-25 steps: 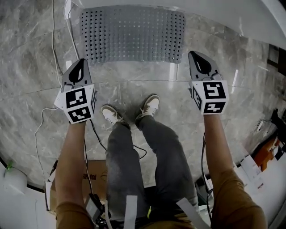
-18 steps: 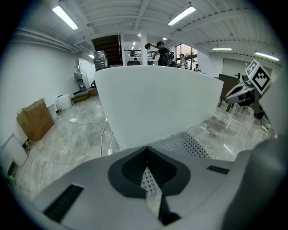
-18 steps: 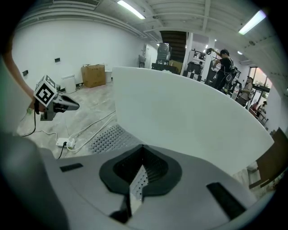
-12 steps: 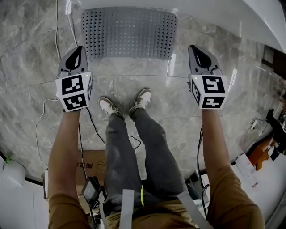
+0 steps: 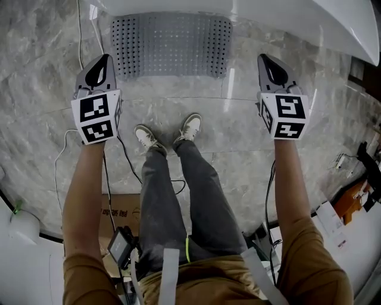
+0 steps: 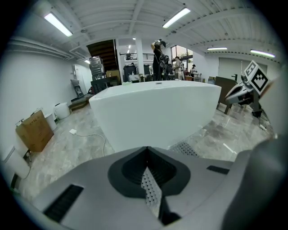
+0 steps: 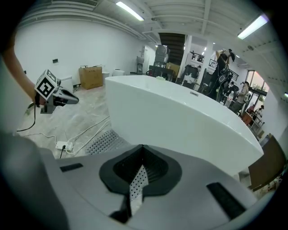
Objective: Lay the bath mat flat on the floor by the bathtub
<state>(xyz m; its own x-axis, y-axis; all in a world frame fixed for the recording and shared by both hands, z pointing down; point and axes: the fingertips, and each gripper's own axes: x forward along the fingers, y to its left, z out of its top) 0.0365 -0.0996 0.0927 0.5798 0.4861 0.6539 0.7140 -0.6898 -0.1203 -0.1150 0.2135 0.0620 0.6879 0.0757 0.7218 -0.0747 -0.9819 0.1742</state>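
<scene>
The grey perforated bath mat (image 5: 172, 44) lies flat on the marble floor, its far edge against the white bathtub (image 5: 268, 12). My left gripper (image 5: 106, 58) hangs in the air above the mat's left end, jaws shut and empty. Over the floor just right of the mat's right end, my right gripper (image 5: 264, 58) is also shut with nothing in it. The left gripper view shows the tub (image 6: 157, 112) and a corner of the mat (image 6: 186, 149) beyond the shut left gripper (image 6: 146, 148). The right gripper view shows the mat (image 7: 104, 141) below the tub (image 7: 180, 121).
The person's two shoes (image 5: 169, 137) stand on the floor just before the mat. Cables (image 5: 80, 24) run along the floor at left, with a power strip (image 7: 63, 146). A cardboard sheet (image 5: 119, 214) and a white bucket (image 5: 21, 229) lie behind at lower left.
Both grippers have risen away from the floor, still shut and empty. The mat has stayed flat by the tub and looks smaller as the view lifted.
</scene>
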